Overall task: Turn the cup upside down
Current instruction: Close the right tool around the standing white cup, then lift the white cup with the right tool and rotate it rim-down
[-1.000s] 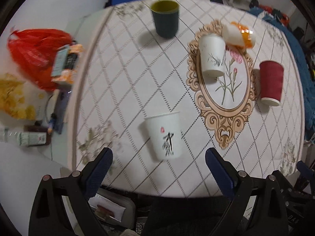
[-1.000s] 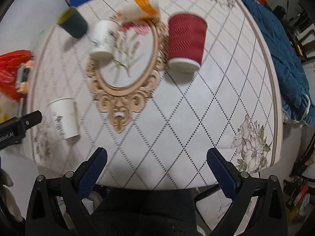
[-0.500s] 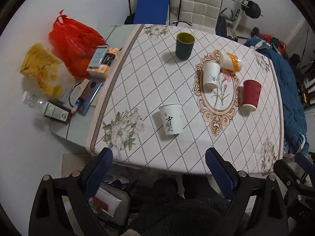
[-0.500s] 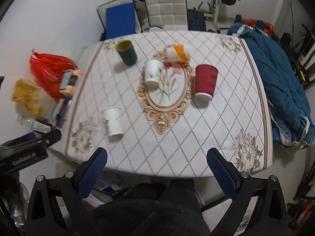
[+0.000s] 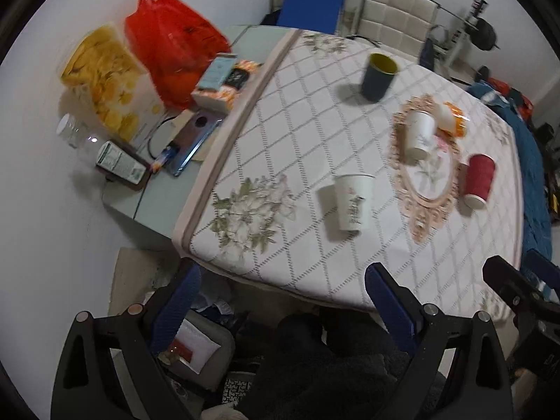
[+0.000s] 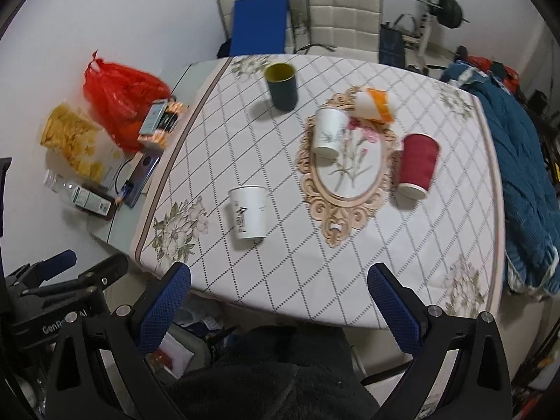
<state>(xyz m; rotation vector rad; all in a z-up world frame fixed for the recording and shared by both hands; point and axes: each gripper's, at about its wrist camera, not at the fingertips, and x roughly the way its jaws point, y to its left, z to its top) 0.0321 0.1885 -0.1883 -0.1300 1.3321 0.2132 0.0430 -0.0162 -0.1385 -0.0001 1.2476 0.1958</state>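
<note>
over the near edge of the table: both grippers hang high and back from the cloth, well apart from every cup.
left gripper [image 5: 281,302]: jaws wide apart, nothing between them.
right gripper [image 6: 278,301]: jaws wide apart too, empty.
surface: pale tablecloth with a grey diamond grid [image 6: 217,140] and an ornate oval floral medallion [image 6: 344,171] right of centre.
cups already mouth-down, by the look of it: white paper cup with dark brush lettering [image 6: 249,216] nearest, dark red ribbed paper cup [image 6: 417,165] at the medallion's right edge, white paper cup with a plant sketch [image 6: 328,132] on the medallion's far left.
likely target: dark teal cup with a yellow-green inside [image 6: 281,85], far side, standing mouth up, the only one clearly upright.
odd one: white and orange cup [image 6: 373,105] lies on its side just beyond the medallion; could also count.
step, as i judge it: choosing and approaching, no grasp begun.
doing it well: cross over the near cups, not through them; grip the teal wall mid-height, lift clear before rolling the wrist, set the rim flat.
risk: clipping the sketch cup nearby.
</note>
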